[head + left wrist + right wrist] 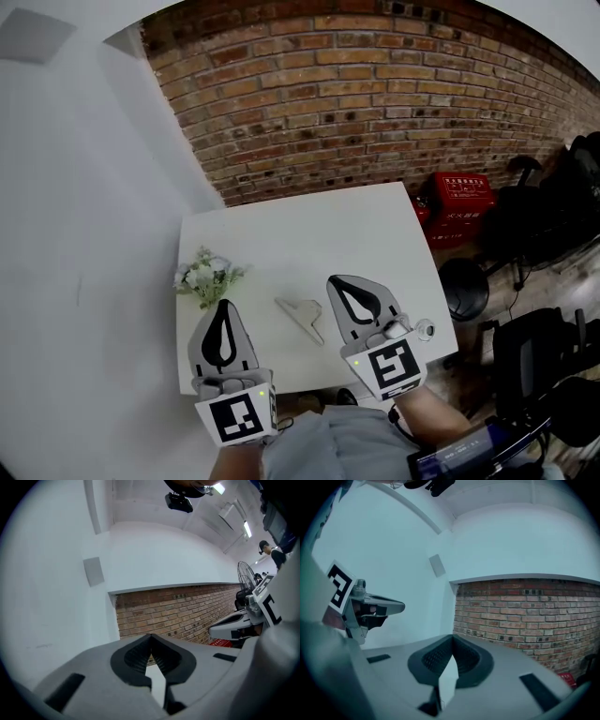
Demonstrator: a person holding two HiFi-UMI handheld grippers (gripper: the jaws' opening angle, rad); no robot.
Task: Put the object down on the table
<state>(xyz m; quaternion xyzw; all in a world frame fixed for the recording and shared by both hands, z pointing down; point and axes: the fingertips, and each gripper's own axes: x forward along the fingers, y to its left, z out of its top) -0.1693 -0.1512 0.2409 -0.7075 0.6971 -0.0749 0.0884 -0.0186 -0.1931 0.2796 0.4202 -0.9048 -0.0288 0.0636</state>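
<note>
Pale object diagonal on table

The left tool and right tool are grey, black inside, each with a white cube of black square markers

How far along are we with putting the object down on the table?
Done, it seems: the pale angular object lies on the white table, free of both grippers. In hand: nothing. The left gripper and the right gripper are both shut, with nothing between their fingers, and are held over the table's near side. Left: probably nothing.
</note>
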